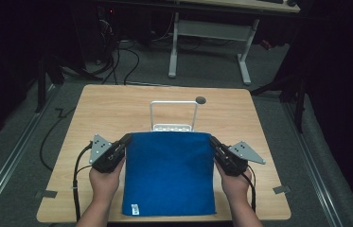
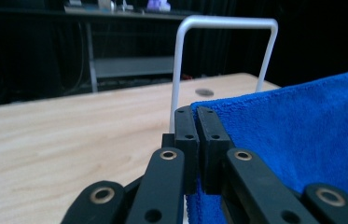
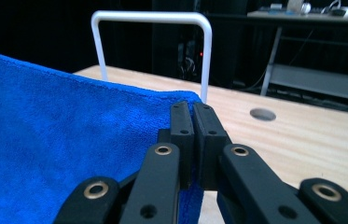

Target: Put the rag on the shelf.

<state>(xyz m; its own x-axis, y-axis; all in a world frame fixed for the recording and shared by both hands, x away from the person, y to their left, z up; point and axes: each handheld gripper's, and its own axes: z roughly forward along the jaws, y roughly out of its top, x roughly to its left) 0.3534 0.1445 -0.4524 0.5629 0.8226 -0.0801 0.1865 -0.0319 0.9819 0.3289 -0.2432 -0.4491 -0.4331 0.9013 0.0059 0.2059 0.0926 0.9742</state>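
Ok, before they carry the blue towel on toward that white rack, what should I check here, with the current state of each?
1. Left gripper shut on the blue towel, at its far left corner: ok.
2. Right gripper shut on the far right corner: ok.
3. Far edge stretched level between the two grippers: ok.
4. White rack upright just beyond the towel's far edge: ok.
5. Near edge of the towel lifted off the wooden table: not ok, it lies at the table's near edge.
6. Grip firm enough to hold: cannot tell.
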